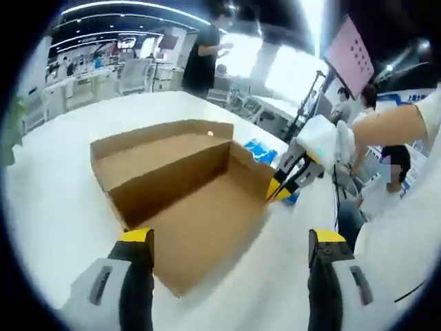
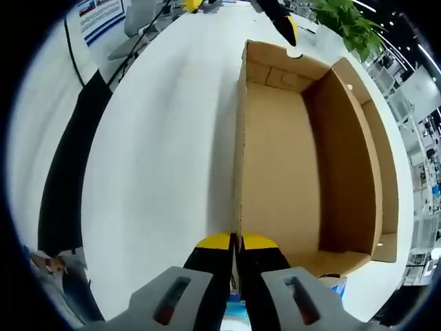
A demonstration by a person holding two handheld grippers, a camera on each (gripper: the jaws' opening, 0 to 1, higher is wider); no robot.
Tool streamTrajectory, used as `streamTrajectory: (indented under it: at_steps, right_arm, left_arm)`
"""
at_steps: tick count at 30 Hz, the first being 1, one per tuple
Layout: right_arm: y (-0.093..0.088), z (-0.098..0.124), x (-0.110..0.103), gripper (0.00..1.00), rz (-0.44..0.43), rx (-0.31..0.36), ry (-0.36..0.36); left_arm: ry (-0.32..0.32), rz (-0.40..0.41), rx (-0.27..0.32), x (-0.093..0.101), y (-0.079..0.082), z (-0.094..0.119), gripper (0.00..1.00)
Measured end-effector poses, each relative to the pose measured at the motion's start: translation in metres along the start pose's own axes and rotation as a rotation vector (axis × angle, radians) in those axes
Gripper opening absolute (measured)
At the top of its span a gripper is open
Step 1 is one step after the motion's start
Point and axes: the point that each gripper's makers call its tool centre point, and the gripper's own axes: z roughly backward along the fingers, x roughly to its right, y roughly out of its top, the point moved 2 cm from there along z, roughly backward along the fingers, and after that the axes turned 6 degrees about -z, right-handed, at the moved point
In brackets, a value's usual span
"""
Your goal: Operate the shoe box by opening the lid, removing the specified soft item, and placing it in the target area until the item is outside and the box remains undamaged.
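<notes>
Shoe box (image 1: 186, 200) sits open on the white table (image 1: 55, 200), thin, light cardboard that we judge creases easily. Our right gripper (image 2: 234, 243) pinches its lid edge; our left gripper (image 1: 231, 238) hovers wide apart above it.

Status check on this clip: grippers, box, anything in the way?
Right gripper shut on shoe box wall. Left gripper open, hovering near lid. Box open. Blue item behind box.
</notes>
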Motion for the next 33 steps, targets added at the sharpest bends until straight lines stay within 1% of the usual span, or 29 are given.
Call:
streamTrajectory:
  at_steps: [1,2,3,4,5,6,8,9,10,11,12,13,14,16,19,20,21,22,23,24,25,26,27,28,29,31,32,33]
  right_arm:
    - [0.000,0.000,0.000,0.00,0.001,0.001,0.000]
    - [0.000,0.000,-0.001,0.00,0.005,0.003,0.000]
    - [0.000,0.000,-0.001,0.00,0.006,0.005,0.000]
    - [0.000,0.000,-0.001,0.00,0.005,0.006,0.000]
    - [0.000,-0.001,-0.001,0.00,0.005,0.007,-0.001]
    - [0.000,-0.001,-0.001,0.00,0.006,0.008,-0.002]
    - [0.000,-0.002,-0.001,0.00,0.010,0.010,-0.002]
    - [0.000,-0.002,-0.001,0.00,0.009,0.011,-0.002]
    - [0.000,-0.002,-0.001,0.00,0.008,0.011,-0.002]
    - [0.000,-0.002,-0.001,0.00,0.014,0.011,-0.001]
    - [0.000,-0.002,-0.001,0.00,0.017,0.010,-0.002]
    - [0.000,-0.002,-0.001,0.00,0.019,0.010,-0.003]
    - [0.000,-0.002,-0.001,0.00,0.035,0.010,-0.006]
    - [0.000,-0.002,-0.001,0.00,0.038,0.009,-0.007]
    - [-0.001,-0.002,-0.001,0.00,0.029,0.009,-0.005]
    - [-0.001,-0.002,0.000,0.00,0.030,0.009,-0.006]
    - [-0.001,-0.002,0.000,0.00,0.033,0.009,-0.006]
    - [-0.001,-0.002,0.000,0.00,0.034,0.009,-0.007]
    - [0.000,-0.003,0.000,0.00,0.031,0.010,-0.008]
    - [0.000,-0.003,0.000,0.00,0.031,0.012,-0.009]
    - [0.000,-0.003,0.000,0.00,0.029,0.012,-0.011]
    - [-0.001,-0.003,0.000,0.00,0.030,0.012,-0.014]
    - [-0.001,-0.003,0.000,0.00,0.034,0.013,-0.019]
    - [-0.001,-0.003,-0.001,0.00,0.035,0.016,-0.024]
    - [-0.001,-0.003,0.000,0.01,0.037,0.017,-0.027]
    - [0.000,-0.003,0.000,0.01,0.058,0.009,-0.036]
    - [0.000,-0.003,0.000,0.01,0.060,0.007,-0.037]
    - [0.000,-0.003,0.000,0.01,0.063,0.005,-0.038]
  left_arm:
    - [-0.002,0.035,0.020,0.000,0.003,0.003,0.99]
    - [-0.020,0.057,0.062,0.003,0.009,0.006,0.99]
    - [-0.008,0.082,0.086,0.002,0.012,0.010,0.99]
    - [-0.019,0.104,0.095,0.003,0.014,0.012,0.99]
    - [-0.039,0.127,0.103,0.006,0.015,0.013,0.99]
    - [-0.049,0.147,0.127,0.007,0.018,0.015,0.99]
    - [-0.091,0.229,0.174,0.009,0.025,0.018,0.99]
    - [-0.110,0.268,0.210,0.010,0.031,0.020,0.99]
    - [-0.135,0.326,0.259,0.011,0.039,0.023,0.99]
    - [-0.171,0.382,0.318,0.016,0.048,0.027,0.99]
    - [-0.193,0.412,0.343,0.018,0.053,0.029,0.99]
    - [-0.195,0.424,0.358,0.017,0.055,0.030,0.99]
    - [-0.189,0.466,0.413,0.013,0.064,0.035,0.99]
    - [-0.175,0.489,0.432,0.007,0.066,0.037,0.99]
    - [-0.155,0.524,0.426,-0.008,0.063,0.041,0.99]
    - [-0.146,0.546,0.422,-0.014,0.061,0.042,0.96]
    - [-0.147,0.562,0.419,-0.016,0.060,0.043,0.91]
    - [-0.151,0.607,0.421,-0.021,0.056,0.044,0.88]
    - [-0.150,0.620,0.431,-0.025,0.054,0.045,0.87]
    - [-0.171,0.660,0.407,-0.025,0.048,0.044,0.87]
    - [-0.173,0.656,0.382,-0.028,0.043,0.042,0.90]
    - [-0.168,0.669,0.381,-0.030,0.043,0.042,0.90]
    - [-0.201,0.718,0.384,-0.030,0.044,0.044,0.88]
    - [-0.231,0.752,0.408,-0.031,0.048,0.046,0.86]
    - [-0.252,0.828,0.441,-0.038,0.054,0.049,0.83]
    - [-0.270,0.875,0.477,-0.050,0.060,0.053,0.79]
    - [-0.255,0.875,0.482,-0.058,0.060,0.054,0.80]
    - [-0.251,0.879,0.484,-0.060,0.060,0.055,0.82]
